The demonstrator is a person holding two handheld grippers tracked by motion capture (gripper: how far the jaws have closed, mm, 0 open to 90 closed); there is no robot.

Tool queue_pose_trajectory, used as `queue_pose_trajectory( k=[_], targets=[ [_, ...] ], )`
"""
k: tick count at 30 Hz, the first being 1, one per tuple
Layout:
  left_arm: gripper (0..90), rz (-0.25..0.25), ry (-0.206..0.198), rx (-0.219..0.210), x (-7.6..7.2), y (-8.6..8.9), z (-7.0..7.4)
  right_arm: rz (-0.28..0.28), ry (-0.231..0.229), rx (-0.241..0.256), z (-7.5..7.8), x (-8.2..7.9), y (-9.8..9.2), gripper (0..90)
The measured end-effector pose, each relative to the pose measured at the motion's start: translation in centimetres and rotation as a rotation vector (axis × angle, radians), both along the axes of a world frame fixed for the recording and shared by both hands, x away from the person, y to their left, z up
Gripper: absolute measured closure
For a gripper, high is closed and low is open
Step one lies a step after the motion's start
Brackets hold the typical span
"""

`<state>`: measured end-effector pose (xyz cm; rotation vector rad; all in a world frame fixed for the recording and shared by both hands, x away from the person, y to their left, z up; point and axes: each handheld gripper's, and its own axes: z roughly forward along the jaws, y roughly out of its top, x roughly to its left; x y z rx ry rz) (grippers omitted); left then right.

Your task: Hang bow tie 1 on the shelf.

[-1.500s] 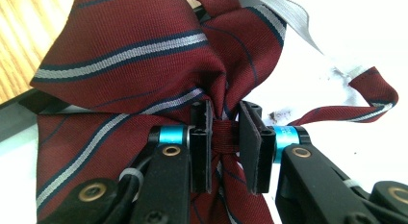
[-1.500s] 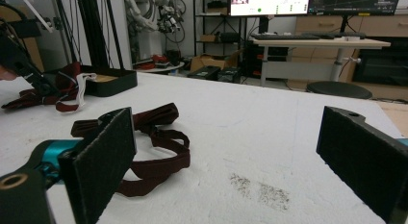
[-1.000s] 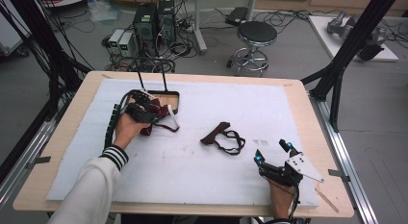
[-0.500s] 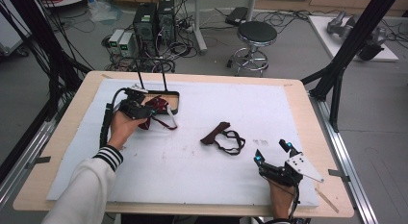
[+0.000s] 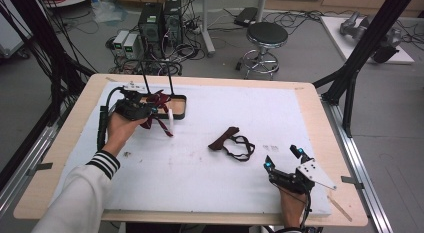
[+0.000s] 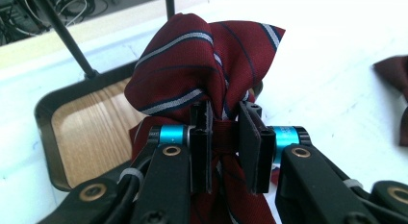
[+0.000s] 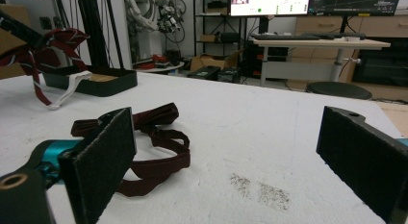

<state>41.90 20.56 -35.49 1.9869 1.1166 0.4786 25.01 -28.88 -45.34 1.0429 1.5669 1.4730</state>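
The table [image 5: 310,100] is a pale wooden top with a white sheet [image 5: 280,123] laid over most of it; toward its far left stands a dark tray [image 5: 178,107] with a wood-grain floor and two thin black uprights rising from its back edge; this tray serves as the landmark; the left gripper [image 5: 150,111] hangs over the tray's near left part, its jaws pinched narrow on the knot of a red striped bow tie [image 6: 202,75], whose maroon cloth with white and navy stripes bunches above the jaws while a tail and a white strap [image 5: 170,121] hang down over the tray's front rim toward the sheet; a hand with a striped cuff carries this gripper; to the right of the tray and nearer the person, well apart from it, a dark brown bow tie [image 5: 235,144] lies flat on the sheet with its strap looped beside it; farther right and nearer still, the right gripper [image 5: 284,159] rests low by the table's near edge, jaws spread wide and holding nothing, the brown tie lying beyond them in its own view
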Motion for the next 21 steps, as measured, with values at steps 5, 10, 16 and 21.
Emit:
queue_pose_trajectory(
  k=[5, 10, 16, 21],
  targets=[
    [75.5, -0.002, -0.045, -0.008, -0.2, 0.9, 0.8, 0.000, 0.000, 0.000, 0.0, 0.0, 0.0, 5.8],
    [75.5, 0.016, -0.084, -0.023, -0.5, 1.7, 1.6, 0.000, 0.003, 0.002, 0.0, 0.0, 0.0, 5.7],
    [75.5, 0.031, -0.140, -0.031, -0.8, 2.4, 2.7, 0.000, 0.004, 0.001, 0.0, 0.0, 0.0, 5.8],
    [75.5, 0.045, -0.173, -0.040, -0.9, 3.0, 3.6, 0.000, 0.003, 0.001, 0.0, 0.0, 0.0, 5.7]
  ],
)
